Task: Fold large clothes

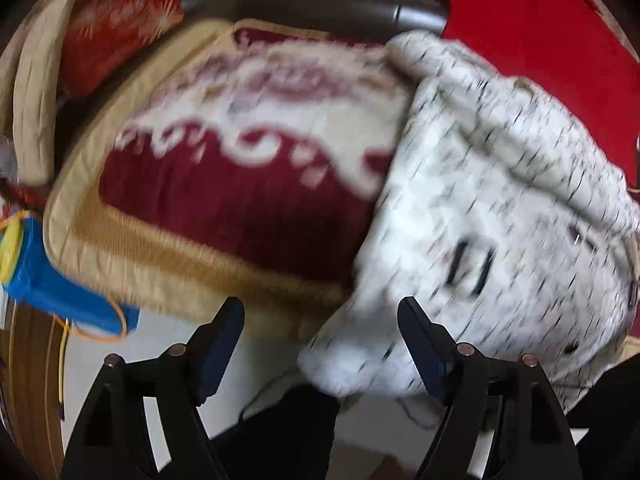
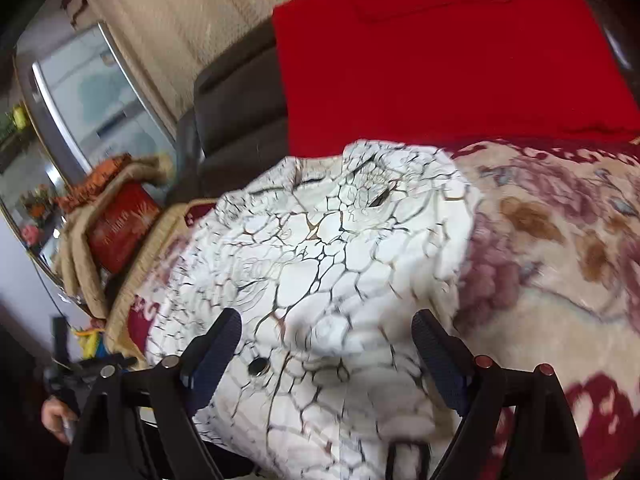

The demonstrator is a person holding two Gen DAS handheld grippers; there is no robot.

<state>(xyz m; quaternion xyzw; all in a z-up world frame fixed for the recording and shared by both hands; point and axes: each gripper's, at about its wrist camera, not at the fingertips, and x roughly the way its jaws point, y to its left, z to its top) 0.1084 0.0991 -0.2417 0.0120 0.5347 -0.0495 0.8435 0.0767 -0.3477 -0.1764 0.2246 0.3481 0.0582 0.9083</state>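
A folded white garment (image 2: 320, 248) with a black crackle print lies on a red and cream patterned blanket (image 2: 560, 248). In the right wrist view my right gripper (image 2: 326, 330) stands open just above it, the fingers (image 2: 216, 344) well apart on either side of a fabric bulge, pressing nothing. The left wrist view is blurred: the garment (image 1: 500, 208) fills its right half, on the blanket (image 1: 240, 184). My left gripper (image 1: 320, 320) is open over the garment's lower left corner, and its right finger (image 1: 420, 340) is in front of the cloth.
A plain red cloth (image 2: 440, 52) drapes over the dark brown sofa back (image 2: 240, 120) behind the garment. A red and beige cushion (image 1: 120, 20) sits at the far left. A blue object (image 1: 52, 280) lies off the blanket's left edge. A person's hand (image 2: 56, 416) shows at lower left.
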